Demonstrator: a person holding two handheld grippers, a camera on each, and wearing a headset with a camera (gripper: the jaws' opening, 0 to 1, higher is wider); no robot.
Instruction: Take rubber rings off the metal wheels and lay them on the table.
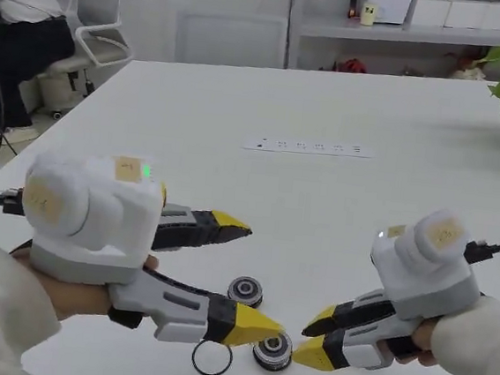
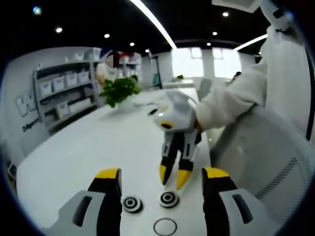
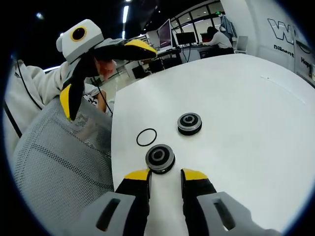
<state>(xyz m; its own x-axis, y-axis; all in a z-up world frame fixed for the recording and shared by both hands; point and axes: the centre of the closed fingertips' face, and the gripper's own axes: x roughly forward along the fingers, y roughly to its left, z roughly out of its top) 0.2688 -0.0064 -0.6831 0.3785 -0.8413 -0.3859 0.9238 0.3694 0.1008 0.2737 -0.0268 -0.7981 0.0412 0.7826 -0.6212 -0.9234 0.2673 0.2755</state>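
One ring (image 1: 212, 358) already off, lying on table (image 1: 336, 214). Near wheel (image 3: 160, 158), far wheel (image 3: 189, 123) look unstripped, I reckon. Left gripper (image 1: 259, 277) gaping, empty; right gripper (image 3: 165, 173) barely parted, empty.

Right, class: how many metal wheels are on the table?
2. The near wheel sits ahead of the right claw; the far wheel lies beyond it, a loose rubber ring beside them.
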